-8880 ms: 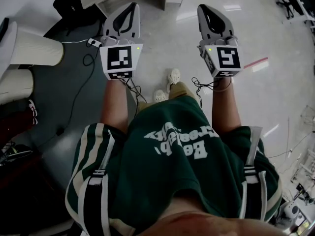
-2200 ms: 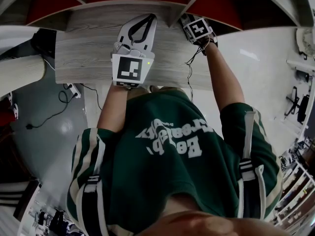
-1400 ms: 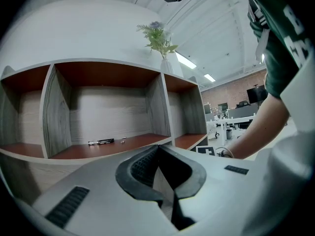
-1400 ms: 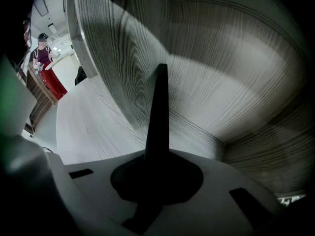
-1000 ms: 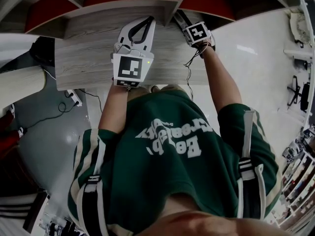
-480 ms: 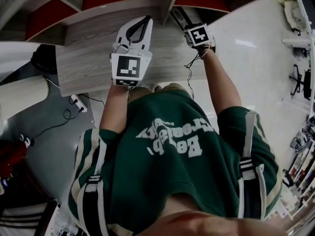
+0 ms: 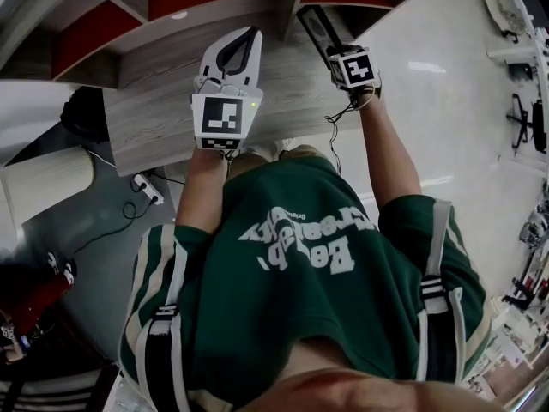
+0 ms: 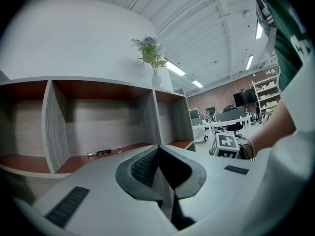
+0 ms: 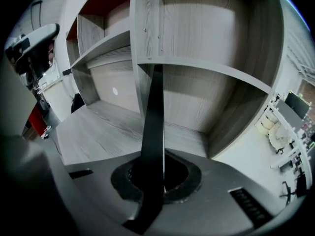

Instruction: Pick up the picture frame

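Right gripper view: right tool [image 9: 156, 178] clenched on thin black flat picture frame [image 9: 153, 117], edge-on, over grey wood-grain tabletop [image 9: 93, 132]; left tool [image 8: 160, 154] closed, empty. Risk: narrow edge grip, frame may pivot or slip

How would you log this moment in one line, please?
right gripper: shut on picture frame | left gripper: shut, empty | place: over desk
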A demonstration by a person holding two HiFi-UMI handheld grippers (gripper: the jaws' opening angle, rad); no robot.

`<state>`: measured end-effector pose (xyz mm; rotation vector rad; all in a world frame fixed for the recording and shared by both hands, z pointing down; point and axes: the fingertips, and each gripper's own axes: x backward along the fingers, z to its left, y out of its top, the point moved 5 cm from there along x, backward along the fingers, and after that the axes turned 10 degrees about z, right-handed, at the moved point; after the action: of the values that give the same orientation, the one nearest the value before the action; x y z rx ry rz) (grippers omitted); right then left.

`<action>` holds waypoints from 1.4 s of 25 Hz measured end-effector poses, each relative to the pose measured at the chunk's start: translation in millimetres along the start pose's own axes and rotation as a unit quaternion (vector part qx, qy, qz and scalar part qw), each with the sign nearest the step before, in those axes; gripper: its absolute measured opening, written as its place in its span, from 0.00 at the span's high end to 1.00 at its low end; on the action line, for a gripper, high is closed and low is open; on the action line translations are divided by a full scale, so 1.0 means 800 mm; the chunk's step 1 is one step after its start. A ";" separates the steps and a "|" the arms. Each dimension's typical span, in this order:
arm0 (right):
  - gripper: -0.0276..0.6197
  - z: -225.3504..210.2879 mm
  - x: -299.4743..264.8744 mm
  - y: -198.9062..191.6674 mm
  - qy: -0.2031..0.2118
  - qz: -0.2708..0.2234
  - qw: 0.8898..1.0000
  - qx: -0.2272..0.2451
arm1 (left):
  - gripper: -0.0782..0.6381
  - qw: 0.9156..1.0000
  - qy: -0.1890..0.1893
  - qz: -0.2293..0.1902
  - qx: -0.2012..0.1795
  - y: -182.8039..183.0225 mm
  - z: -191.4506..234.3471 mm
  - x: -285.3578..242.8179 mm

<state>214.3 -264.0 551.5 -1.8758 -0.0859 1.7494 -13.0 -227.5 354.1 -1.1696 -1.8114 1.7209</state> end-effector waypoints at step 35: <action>0.90 0.181 0.238 0.032 0.028 -0.305 0.952 0.004 | 0.87 1.000 0.009 -0.015 -0.019 0.005 0.061 0.133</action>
<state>97.5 -154.8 371.6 -1.6516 -0.5722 1.2630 -110.3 -176.3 313.3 -1.1626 -1.8496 1.6610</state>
